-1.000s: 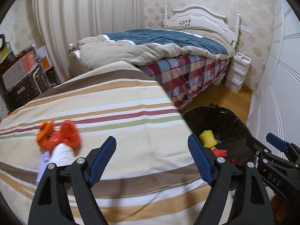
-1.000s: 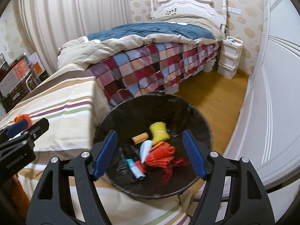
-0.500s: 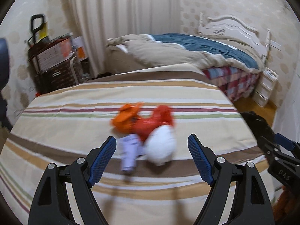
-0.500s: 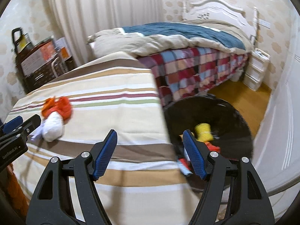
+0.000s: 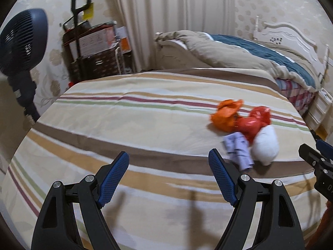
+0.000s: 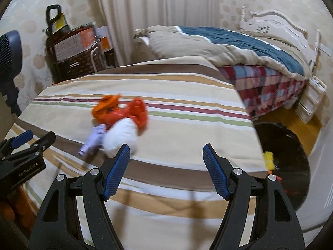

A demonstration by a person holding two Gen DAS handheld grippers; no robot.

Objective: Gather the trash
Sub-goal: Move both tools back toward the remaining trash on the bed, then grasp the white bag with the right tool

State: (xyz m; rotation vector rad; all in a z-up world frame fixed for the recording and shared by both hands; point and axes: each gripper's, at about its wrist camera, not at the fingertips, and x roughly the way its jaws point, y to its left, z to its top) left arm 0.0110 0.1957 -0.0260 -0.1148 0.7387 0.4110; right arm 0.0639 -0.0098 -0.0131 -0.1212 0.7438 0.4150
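Observation:
A clump of trash lies on the striped bedspread (image 5: 124,125): an orange wrapper (image 5: 226,114), a red bag (image 5: 255,123), a white wad (image 5: 265,145) and a pale purple wrapper (image 5: 239,150). My left gripper (image 5: 168,166) is open and empty, with the clump just right of its right finger. In the right wrist view the same clump shows as the orange wrapper (image 6: 106,106), white wad (image 6: 122,135) and purple wrapper (image 6: 93,139), ahead and left of my open, empty right gripper (image 6: 166,158). The black trash bin (image 6: 287,156) stands on the floor at right, holding a yellow piece (image 6: 269,158).
A dark blue fan (image 5: 20,41) stands at the left. A trolley with boxes and a wicker basket (image 5: 93,48) is at the back by the curtain. A second bed (image 6: 239,48) with a checked blanket lies behind. White drawers (image 6: 312,98) stand by the wall.
Both grippers have swung left, away from the trash bin and toward the clump on the bedspread. The clump now lies right of the left gripper. Both stay open.

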